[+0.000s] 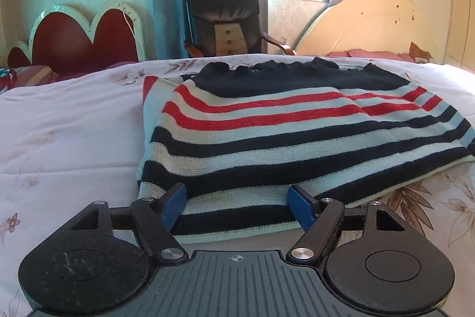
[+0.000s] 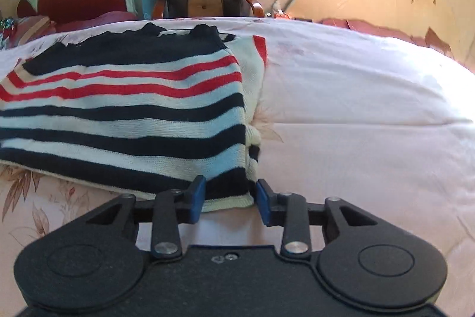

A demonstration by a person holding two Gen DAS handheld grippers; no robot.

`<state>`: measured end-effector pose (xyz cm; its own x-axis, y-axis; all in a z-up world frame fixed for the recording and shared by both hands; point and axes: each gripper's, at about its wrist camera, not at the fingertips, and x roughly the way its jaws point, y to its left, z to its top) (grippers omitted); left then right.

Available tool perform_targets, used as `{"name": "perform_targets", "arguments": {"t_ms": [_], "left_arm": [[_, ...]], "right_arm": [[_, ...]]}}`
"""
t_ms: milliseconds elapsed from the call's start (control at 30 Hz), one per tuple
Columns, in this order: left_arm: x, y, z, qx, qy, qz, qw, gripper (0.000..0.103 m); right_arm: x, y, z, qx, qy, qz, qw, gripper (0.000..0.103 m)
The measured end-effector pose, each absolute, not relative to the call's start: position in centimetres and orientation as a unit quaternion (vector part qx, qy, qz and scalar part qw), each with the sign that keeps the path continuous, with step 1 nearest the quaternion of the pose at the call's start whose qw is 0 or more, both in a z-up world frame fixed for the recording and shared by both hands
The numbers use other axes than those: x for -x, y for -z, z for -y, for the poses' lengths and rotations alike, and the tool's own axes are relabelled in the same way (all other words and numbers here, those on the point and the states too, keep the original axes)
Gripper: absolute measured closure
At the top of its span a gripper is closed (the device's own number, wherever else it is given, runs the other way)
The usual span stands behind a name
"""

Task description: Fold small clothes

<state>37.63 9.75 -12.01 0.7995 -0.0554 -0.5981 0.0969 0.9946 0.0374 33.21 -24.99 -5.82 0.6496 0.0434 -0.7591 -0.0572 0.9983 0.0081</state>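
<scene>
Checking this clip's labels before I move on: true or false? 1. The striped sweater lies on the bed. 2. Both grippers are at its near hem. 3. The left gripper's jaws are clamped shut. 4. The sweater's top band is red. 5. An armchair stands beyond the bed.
1. True: the striped sweater lies on the bed.
2. True: left gripper, right gripper.
3. False: they stand wide open, astride the hem.
4. False: it is dark navy; red stripes come below.
5. True: the armchair.
</scene>
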Motion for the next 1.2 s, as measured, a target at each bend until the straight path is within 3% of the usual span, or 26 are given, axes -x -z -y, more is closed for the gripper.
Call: {"name": "perform_targets", "arguments": {"t_ms": [100,200,433,700,933,967,1033,1100,1200], "left_arm": [[-37.3,10.0,-8.8,-0.037,0.02,-0.306,0.951,0.028],[-37.2,8.3,-6.5,-0.004,0.049,-0.274,0.96,0.027],[-38.6,11.2,1.5,-0.04,0.091,-0.318,0.943,0.021],[-36.8,12.3,-4.7,-0.024,0.043,-0.318,0.947,0.015],[-36.9,11.9,-6.5,-0.014,0.032,-0.332,0.943,0.015],[-36.6,11.4,-6.4,-0.01,0.022,-0.334,0.942,0.015],[-35.5,10.2,-6.8,0.0,0.004,-0.317,0.948,0.015],[-34.4,9.8,-7.5,0.015,-0.004,-0.314,0.949,0.015],[-33.4,9.8,-8.6,0.029,-0.02,-0.321,0.947,0.015]], "right_arm": [[-33.0,5.3,24.7,0.021,-0.02,-0.419,0.908,0.07],[-31.6,3.0,23.2,0.032,-0.01,-0.359,0.933,0.067],[-32.5,4.7,15.5,0.056,-0.086,-0.361,0.927,0.064],[-32.0,5.8,19.3,0.082,-0.038,-0.377,0.922,0.054],[-31.8,6.2,21.7,0.048,-0.031,-0.399,0.915,0.054],[-31.8,5.9,21.8,0.038,-0.028,-0.4,0.915,0.056],[-30.9,4.7,22.2,0.012,-0.027,-0.381,0.924,0.07],[-29.5,3.6,22.7,-0.002,-0.045,-0.358,0.933,0.093],[-28.6,3.2,23.5,-0.024,-0.057,-0.355,0.933,0.095]]}}
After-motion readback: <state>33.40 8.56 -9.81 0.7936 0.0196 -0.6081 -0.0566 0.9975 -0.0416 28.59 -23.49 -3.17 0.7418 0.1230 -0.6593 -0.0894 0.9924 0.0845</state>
